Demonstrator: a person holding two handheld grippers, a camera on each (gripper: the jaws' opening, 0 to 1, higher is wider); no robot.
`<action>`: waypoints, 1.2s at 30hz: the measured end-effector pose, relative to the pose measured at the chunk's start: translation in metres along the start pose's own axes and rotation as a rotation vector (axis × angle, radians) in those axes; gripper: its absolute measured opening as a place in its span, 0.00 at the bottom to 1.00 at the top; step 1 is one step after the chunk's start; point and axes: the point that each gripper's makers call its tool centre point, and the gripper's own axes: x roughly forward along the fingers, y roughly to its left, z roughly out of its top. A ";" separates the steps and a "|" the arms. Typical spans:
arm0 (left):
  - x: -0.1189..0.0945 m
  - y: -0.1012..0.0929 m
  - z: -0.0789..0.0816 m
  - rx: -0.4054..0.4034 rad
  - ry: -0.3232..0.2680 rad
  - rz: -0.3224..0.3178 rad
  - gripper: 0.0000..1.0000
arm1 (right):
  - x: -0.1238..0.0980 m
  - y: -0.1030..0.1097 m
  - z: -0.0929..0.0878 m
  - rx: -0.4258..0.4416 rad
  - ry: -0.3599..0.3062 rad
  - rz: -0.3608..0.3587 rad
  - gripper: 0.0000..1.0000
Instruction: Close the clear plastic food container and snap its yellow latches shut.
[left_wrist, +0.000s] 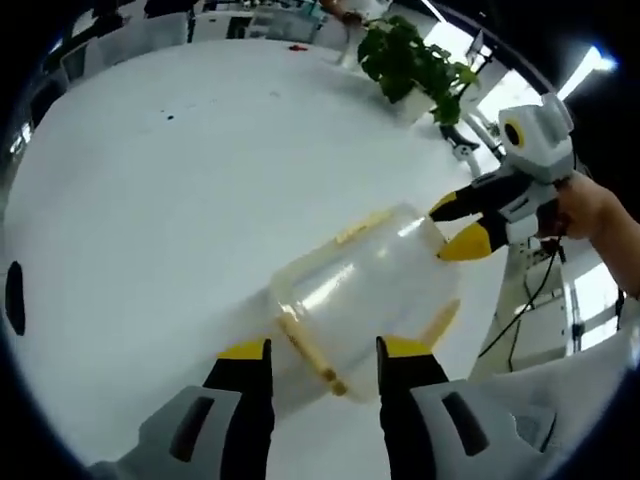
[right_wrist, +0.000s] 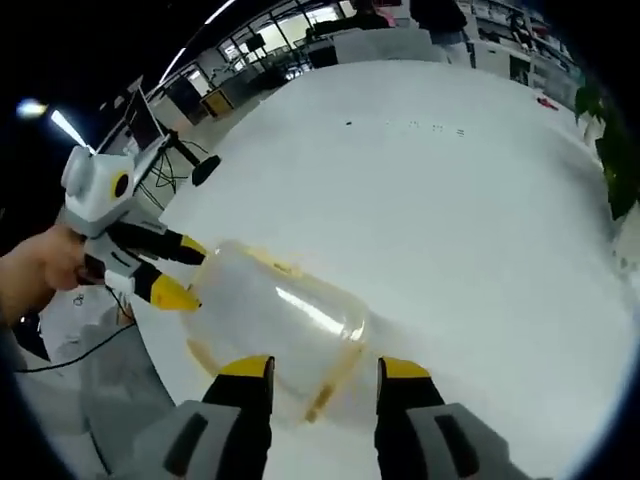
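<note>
The clear plastic container (left_wrist: 370, 285) lies on the white table (left_wrist: 150, 200) with its lid on. Yellow latch strips (left_wrist: 312, 352) run along its edges. My left gripper (left_wrist: 325, 350) is open, and the container's near end sits just ahead of its yellow-tipped jaws. My right gripper (left_wrist: 457, 225), held by a hand (left_wrist: 590, 205), comes in from the right with its tips apart at the container's far end. In the right gripper view the container (right_wrist: 275, 310) lies ahead of my open right gripper (right_wrist: 325, 368). My left gripper (right_wrist: 178, 268) is at its opposite end.
A potted green plant (left_wrist: 415, 60) stands at the table's far side. The table edge (left_wrist: 495, 300) runs close to the container, with cables and desk legs beyond it. Desks with monitors (right_wrist: 140, 125) stand past the other edge. Broad bare tabletop (right_wrist: 450, 200) stretches away.
</note>
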 end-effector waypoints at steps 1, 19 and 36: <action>-0.001 0.000 -0.001 0.010 0.003 0.001 0.37 | -0.001 0.001 0.001 -0.011 -0.005 0.002 0.39; -0.011 -0.020 0.016 0.414 -0.059 -0.045 0.47 | -0.008 0.014 0.004 -0.557 -0.001 -0.003 0.38; -0.004 -0.057 0.029 0.630 -0.094 -0.146 0.39 | -0.006 0.052 0.014 -0.700 -0.075 0.153 0.35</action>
